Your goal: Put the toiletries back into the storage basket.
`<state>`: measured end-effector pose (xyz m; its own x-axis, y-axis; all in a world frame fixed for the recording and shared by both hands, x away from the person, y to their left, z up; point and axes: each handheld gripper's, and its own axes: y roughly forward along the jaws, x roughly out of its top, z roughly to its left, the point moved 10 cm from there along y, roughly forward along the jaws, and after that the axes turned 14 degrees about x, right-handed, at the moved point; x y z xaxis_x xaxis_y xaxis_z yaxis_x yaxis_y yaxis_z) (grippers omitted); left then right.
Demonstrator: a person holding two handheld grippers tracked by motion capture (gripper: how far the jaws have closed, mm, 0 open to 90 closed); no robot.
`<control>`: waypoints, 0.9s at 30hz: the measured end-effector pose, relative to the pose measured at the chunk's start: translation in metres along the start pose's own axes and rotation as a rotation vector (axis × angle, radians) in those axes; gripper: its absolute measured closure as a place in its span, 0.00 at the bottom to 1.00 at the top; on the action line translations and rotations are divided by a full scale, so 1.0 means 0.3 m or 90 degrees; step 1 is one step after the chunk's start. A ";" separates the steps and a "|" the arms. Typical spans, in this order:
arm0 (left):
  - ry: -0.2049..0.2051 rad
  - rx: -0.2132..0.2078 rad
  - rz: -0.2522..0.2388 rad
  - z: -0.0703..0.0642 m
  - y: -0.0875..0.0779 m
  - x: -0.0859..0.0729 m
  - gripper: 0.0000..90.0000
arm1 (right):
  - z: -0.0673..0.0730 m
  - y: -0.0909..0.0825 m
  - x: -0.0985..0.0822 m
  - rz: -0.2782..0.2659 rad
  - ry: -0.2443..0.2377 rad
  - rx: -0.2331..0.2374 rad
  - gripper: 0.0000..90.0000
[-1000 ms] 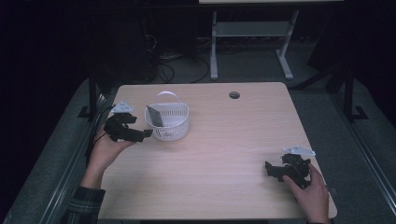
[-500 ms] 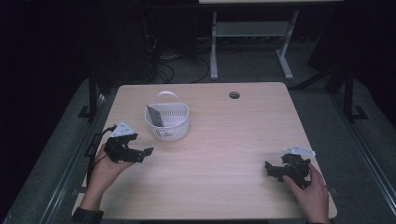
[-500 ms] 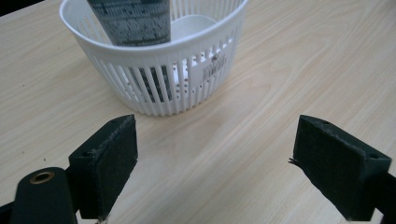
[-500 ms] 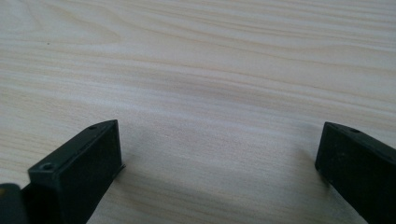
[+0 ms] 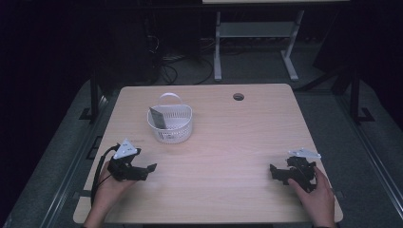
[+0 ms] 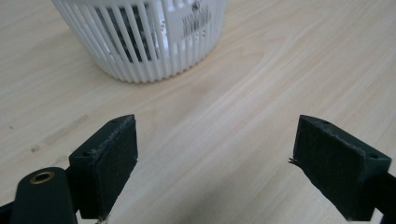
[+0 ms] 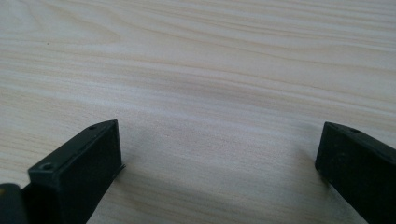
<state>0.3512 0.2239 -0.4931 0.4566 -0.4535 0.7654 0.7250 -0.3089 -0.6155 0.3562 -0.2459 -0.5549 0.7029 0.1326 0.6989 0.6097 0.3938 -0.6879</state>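
Note:
A white slatted basket [image 5: 170,124] with a handle stands on the wooden table [image 5: 228,142], left of the middle; a dark flat item with a label [image 5: 157,117] leans inside it. My left gripper [image 5: 148,169] rests near the table's front left, open and empty, below the basket. In the left gripper view the basket [image 6: 140,37] stands just beyond the spread jaws [image 6: 212,158]. My right gripper [image 5: 274,172] lies at the front right, open, with bare table between its jaws [image 7: 219,158].
A round cable hole [image 5: 238,97] sits near the table's far edge. Behind the table stand a white desk frame [image 5: 252,42] and cables on a dark floor. Metal rails run along both sides of the table.
My left gripper has drawn back from beside the basket toward the table's front left. The right gripper has stayed in place.

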 end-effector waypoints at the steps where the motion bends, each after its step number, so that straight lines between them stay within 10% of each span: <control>1: -0.002 0.003 -0.001 -0.004 0.005 -0.016 0.15 | 0.000 0.000 0.000 0.000 0.000 0.000 0.00; 27: -0.015 0.005 0.043 -0.027 0.052 -0.172 0.14 | 0.000 0.000 0.000 0.000 0.000 0.000 0.00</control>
<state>0.3347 0.2359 -0.5438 0.5169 -0.4529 0.7264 0.6963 -0.2711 -0.6646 0.3562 -0.2459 -0.5549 0.7025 0.1330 0.6991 0.6098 0.3939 -0.6877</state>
